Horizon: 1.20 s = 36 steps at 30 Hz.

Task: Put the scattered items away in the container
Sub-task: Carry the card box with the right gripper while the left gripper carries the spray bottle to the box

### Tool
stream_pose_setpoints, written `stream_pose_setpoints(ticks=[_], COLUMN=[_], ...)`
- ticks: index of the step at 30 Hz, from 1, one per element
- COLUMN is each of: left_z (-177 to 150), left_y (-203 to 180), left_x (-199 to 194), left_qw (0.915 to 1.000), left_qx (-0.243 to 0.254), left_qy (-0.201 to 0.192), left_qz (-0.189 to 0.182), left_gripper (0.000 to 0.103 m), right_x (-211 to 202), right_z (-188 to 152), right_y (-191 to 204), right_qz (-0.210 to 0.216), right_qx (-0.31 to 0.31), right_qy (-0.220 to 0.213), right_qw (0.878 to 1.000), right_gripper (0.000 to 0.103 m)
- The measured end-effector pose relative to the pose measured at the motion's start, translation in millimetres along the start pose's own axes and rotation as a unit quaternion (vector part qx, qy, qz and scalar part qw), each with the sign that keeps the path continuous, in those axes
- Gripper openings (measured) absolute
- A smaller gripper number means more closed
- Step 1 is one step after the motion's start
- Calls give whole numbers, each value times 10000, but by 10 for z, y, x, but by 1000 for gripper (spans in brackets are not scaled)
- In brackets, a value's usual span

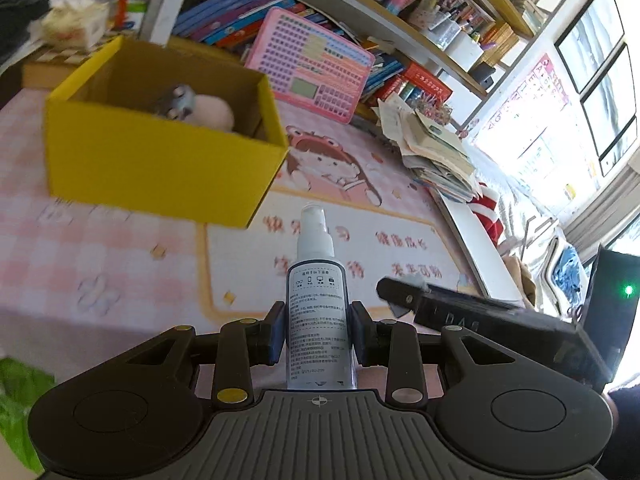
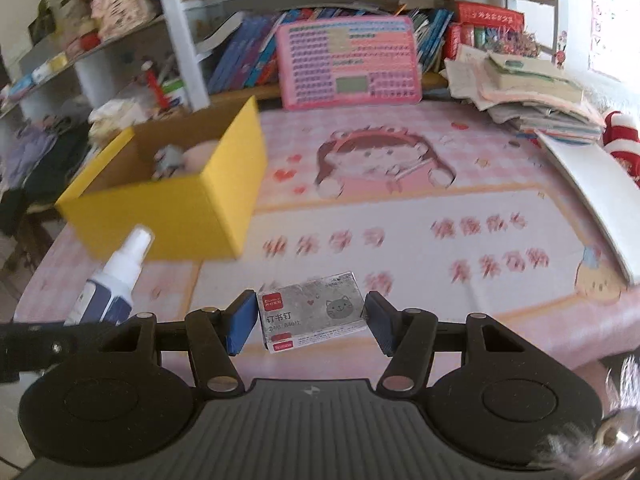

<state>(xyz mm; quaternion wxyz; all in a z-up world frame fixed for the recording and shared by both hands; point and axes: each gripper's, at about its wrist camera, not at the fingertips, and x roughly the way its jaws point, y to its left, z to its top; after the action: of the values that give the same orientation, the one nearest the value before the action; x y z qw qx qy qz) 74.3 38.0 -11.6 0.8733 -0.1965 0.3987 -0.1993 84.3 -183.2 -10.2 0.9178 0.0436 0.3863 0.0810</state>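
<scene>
My left gripper [image 1: 319, 330] is shut on a small spray bottle [image 1: 320, 312] with a white cap and a printed label, held above the pink desk mat. In the right wrist view the same spray bottle [image 2: 114, 284] shows at the lower left. My right gripper [image 2: 311, 322] is shut on a grey staple box [image 2: 314, 312] with a cat drawing, carried over the mat. The yellow cardboard box [image 1: 160, 168] stands ahead and to the left; inside lie a pale round item [image 1: 212, 114] and a small grey toy [image 1: 178, 102]. From the right wrist, the yellow box [image 2: 180, 208] sits at the upper left.
A pink keyboard toy [image 2: 348, 62] leans against books at the back. A messy stack of papers [image 2: 532, 92] lies at the right rear beside a white board [image 2: 596, 196]. Tissues [image 1: 76, 20] sit behind the yellow box. A green bag [image 1: 18, 404] shows at the lower left.
</scene>
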Motion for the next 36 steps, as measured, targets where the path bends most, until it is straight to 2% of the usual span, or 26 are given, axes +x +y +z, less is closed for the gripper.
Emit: stream_pose_setpoints(ticks=[7, 16, 36], left_z=[-189, -266, -280], left_y=[243, 435, 736], left_x=[-329, -583, -792], left_qw=[9993, 9979, 9956], left_qx=[-345, -549, -779], left_qy=[-106, -313, -444], left_qz=[35, 101, 259], left_gripper=[32, 32, 32], right_x=[-190, -303, -214], right_z=[-252, -325, -332], right_y=[381, 739, 1182], right_qz=[186, 395, 681], right_qx=[-422, -1012, -1552], right_qy=[160, 112, 218], right_qw=[9988, 9940, 9853], right_gripper=[57, 57, 57])
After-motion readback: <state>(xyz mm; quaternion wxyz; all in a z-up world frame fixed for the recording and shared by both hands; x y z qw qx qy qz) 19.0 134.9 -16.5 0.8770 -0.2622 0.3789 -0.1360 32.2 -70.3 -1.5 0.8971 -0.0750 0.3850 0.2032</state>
